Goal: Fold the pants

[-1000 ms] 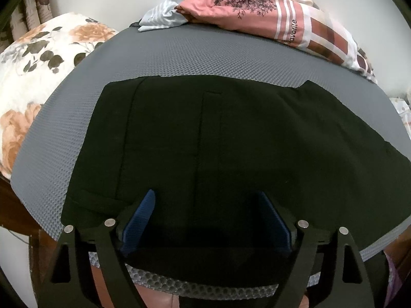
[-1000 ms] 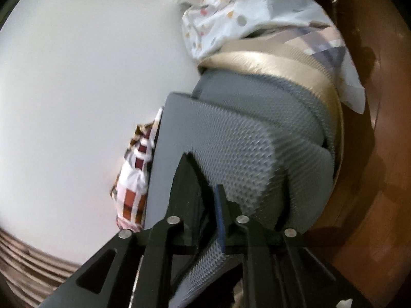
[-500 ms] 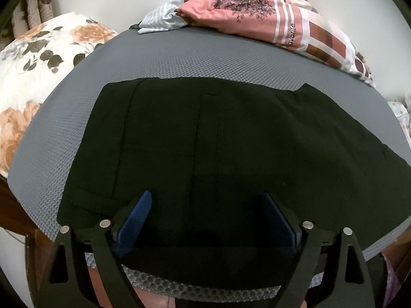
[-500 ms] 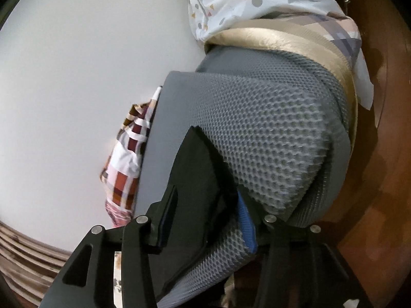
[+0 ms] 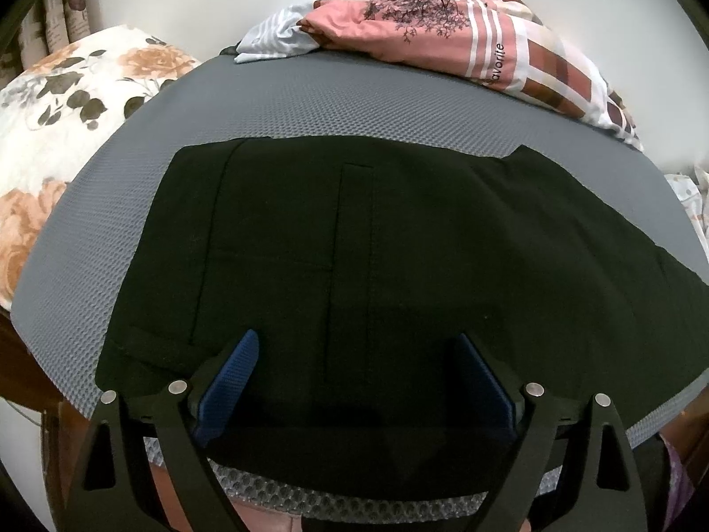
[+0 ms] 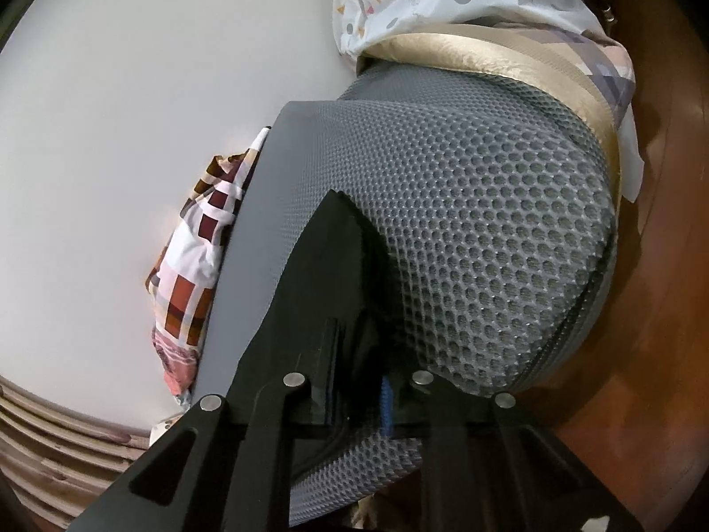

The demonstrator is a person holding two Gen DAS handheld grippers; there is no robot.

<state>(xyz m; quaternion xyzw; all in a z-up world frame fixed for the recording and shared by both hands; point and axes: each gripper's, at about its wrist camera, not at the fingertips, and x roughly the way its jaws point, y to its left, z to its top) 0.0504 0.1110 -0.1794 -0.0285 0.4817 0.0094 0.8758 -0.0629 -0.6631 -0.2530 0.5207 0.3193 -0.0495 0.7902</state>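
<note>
Two claws over black pants (image 5: 354, 257), spread flat on grey mesh mattress (image 5: 354, 102). Left claw (image 5: 354, 381) jaws wide apart, just been opening, straddling pants' near edge, pads not pressing. Right claw (image 6: 359, 381) jaws just been closing, clamped on pants end at mattress edge. Pink patterned cloth (image 5: 443, 31) behind.

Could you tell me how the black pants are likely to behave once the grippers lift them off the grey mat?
The black pants lie flat with creases, so probably floppy and draping. They look thin, likely light. The right gripper, just closing, pinches an end; the rest may sag and drag over the textured grey mat.
</note>
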